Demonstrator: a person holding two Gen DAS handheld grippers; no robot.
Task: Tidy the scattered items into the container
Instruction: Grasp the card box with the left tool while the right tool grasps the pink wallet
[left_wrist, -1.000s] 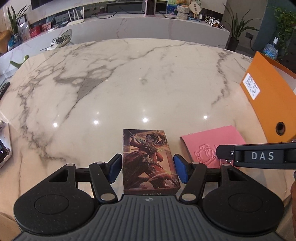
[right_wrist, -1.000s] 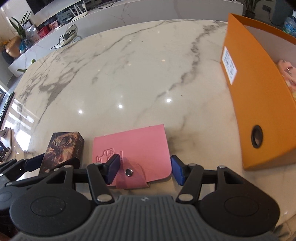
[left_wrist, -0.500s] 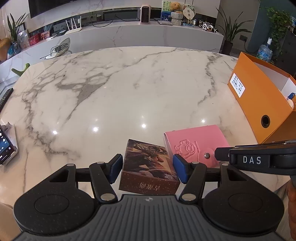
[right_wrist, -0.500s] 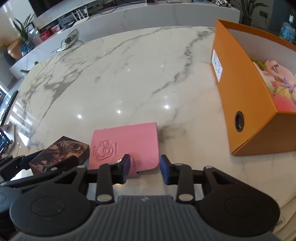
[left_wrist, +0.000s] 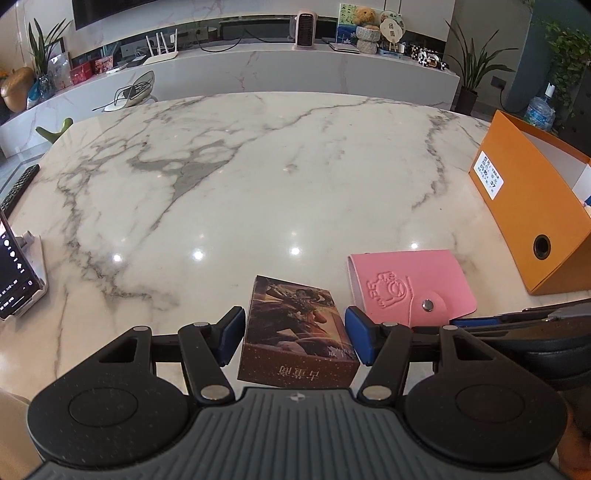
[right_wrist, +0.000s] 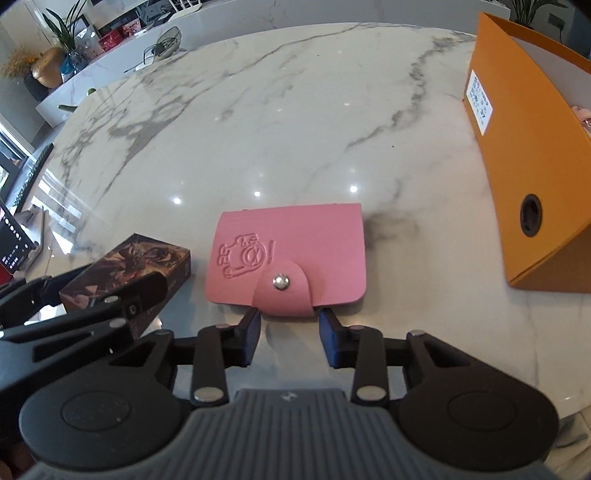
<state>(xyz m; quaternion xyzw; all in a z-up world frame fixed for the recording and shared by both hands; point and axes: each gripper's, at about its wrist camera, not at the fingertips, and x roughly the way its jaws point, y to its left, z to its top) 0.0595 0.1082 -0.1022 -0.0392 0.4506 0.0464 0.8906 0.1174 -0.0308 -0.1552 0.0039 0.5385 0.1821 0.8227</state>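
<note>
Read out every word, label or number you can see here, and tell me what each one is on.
Nothing here can be quoted with confidence.
Card box: a row of Chinese characters on its end face, upside down, too unclear to read.
White label on the orange box: print too small.
Phone screen: too small.
Pink card holder: embossed cartoon only, no words.

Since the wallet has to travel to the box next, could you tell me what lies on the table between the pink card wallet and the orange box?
Nothing: in the right wrist view, only bare marble table separates the pink card wallet from the orange box.
</note>
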